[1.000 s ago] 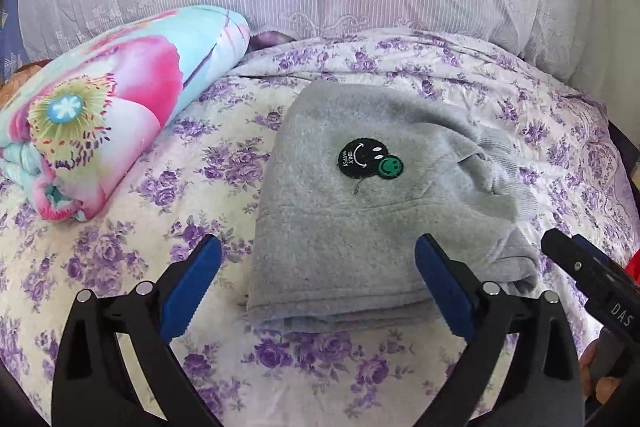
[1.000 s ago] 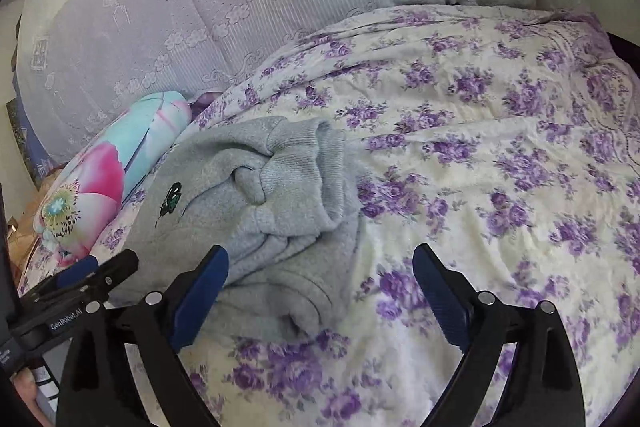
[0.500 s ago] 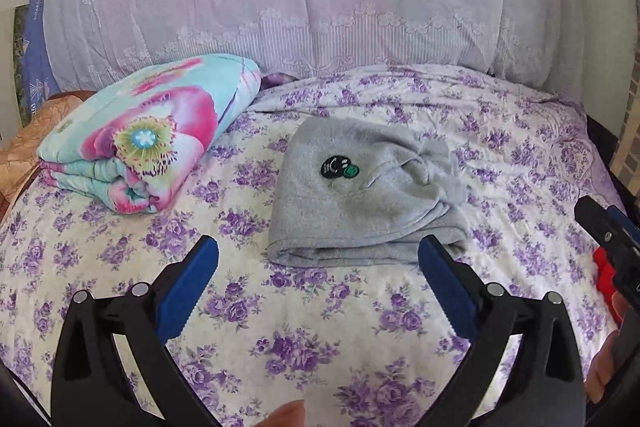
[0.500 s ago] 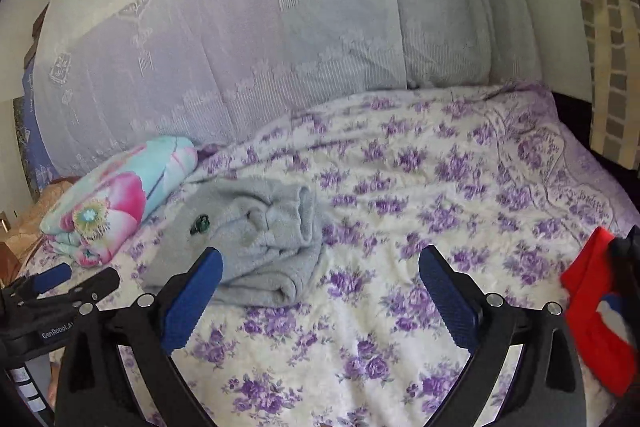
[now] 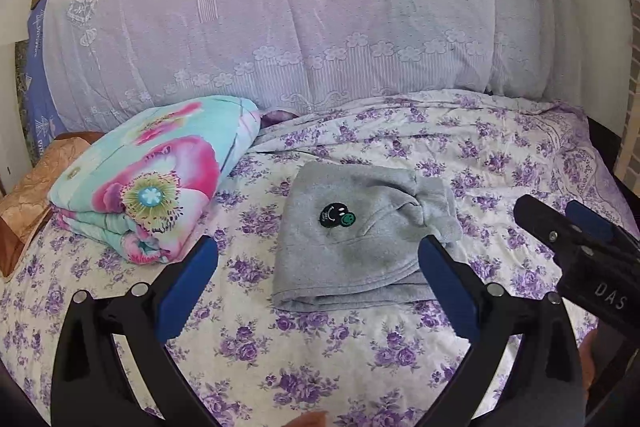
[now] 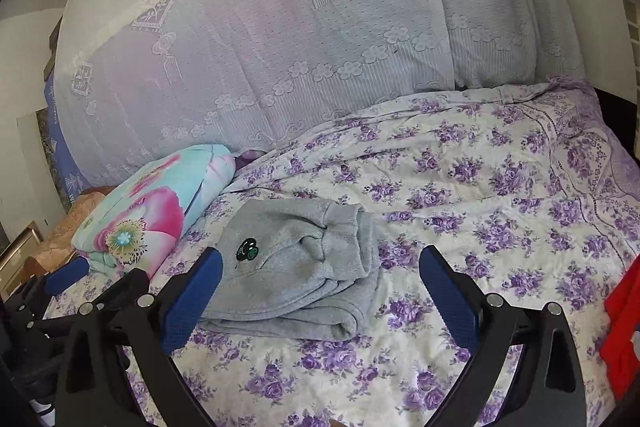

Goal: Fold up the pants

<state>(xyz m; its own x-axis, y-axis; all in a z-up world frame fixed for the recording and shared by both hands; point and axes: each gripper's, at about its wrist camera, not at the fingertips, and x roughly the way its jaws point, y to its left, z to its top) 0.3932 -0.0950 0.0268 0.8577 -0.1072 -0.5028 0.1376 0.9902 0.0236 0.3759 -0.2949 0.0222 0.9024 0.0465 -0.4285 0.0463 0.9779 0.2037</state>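
The grey pants (image 5: 360, 239) lie folded in a compact bundle on the floral bedsheet (image 5: 320, 359), with a black and green smiley patch (image 5: 337, 217) on top. They also show in the right wrist view (image 6: 296, 267). My left gripper (image 5: 316, 287) is open and empty, held back above the sheet in front of the bundle. My right gripper (image 6: 318, 301) is open and empty, just in front of the bundle's right side. The right gripper also shows at the right edge of the left wrist view (image 5: 576, 239).
A folded floral quilt (image 5: 152, 179) lies at the left of the bed. A large lace-covered pile of bedding (image 5: 280, 19) stands behind. A red cloth (image 6: 624, 327) sits at the right edge. A brown pillow (image 5: 36, 179) lies far left.
Both grippers have pulled back and up from the folded pants, which now look smaller and farther away. The pants have not moved. Both grippers stay open.
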